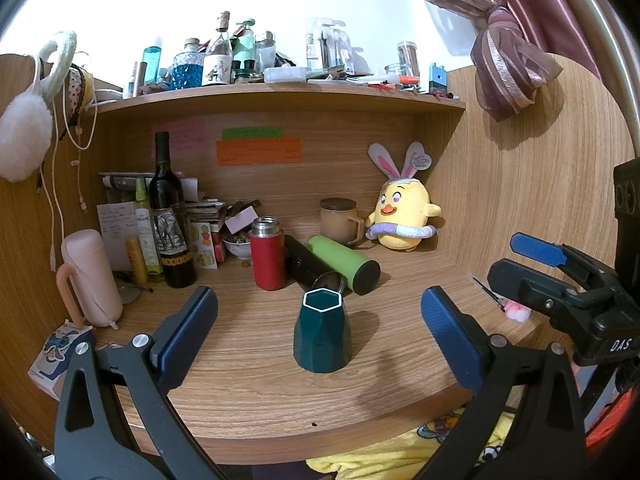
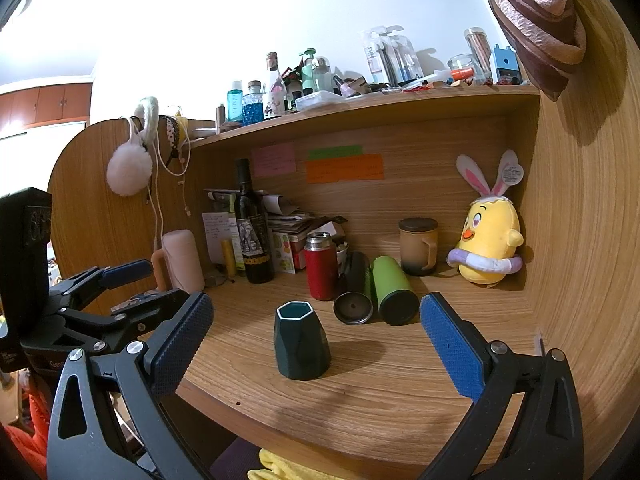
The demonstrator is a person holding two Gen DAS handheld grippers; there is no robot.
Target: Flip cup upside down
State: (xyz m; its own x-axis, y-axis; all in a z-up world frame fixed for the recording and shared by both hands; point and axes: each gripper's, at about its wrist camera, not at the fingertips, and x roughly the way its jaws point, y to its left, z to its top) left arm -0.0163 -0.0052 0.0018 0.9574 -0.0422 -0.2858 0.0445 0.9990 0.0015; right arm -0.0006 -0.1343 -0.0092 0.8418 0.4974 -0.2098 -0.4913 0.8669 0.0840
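so, from your left wrist camera: your left gripper [image 1: 319, 320] was spread wide, both blue pads apart and grasping nothing. the dark green cup [image 1: 322, 330] stood upright on the wooden desk [image 1: 256, 392], its white-edged hexagonal mouth facing up, sitting in line with the gap between your fingers but ahead of them, touching neither pad. just behind the cup a round dark lid [image 1: 329, 282] leaned, and behind that a green tumbler [image 1: 345, 264] lay on its side beside a black one [image 1: 306, 264]. a red flask [image 1: 267, 258] stood upright to their left, uncapped. a wine bottle [image 1: 170, 220] and a pink bottle [image 1: 90, 278] stood further left, and a yellow chick plush [image 1: 404, 216] sat in the back right corner near a lidded brown mug [image 1: 340, 220]. off to the right you had the right gripper [image 1: 532, 268] in sight, jaws parted and holding nothing.

over to your right wrist camera: your right gripper [image 2: 316, 332] was also released, pads far apart, nothing between them. the cup [image 2: 301, 346] stood upright, left of centre, nearer your left-side pad but clear of it. the lid [image 2: 353, 309] lay flat behind it to the right, just beside the green tumbler [image 2: 391, 289]. the left gripper [image 2: 120, 280] showed at the left edge, jaws parted.
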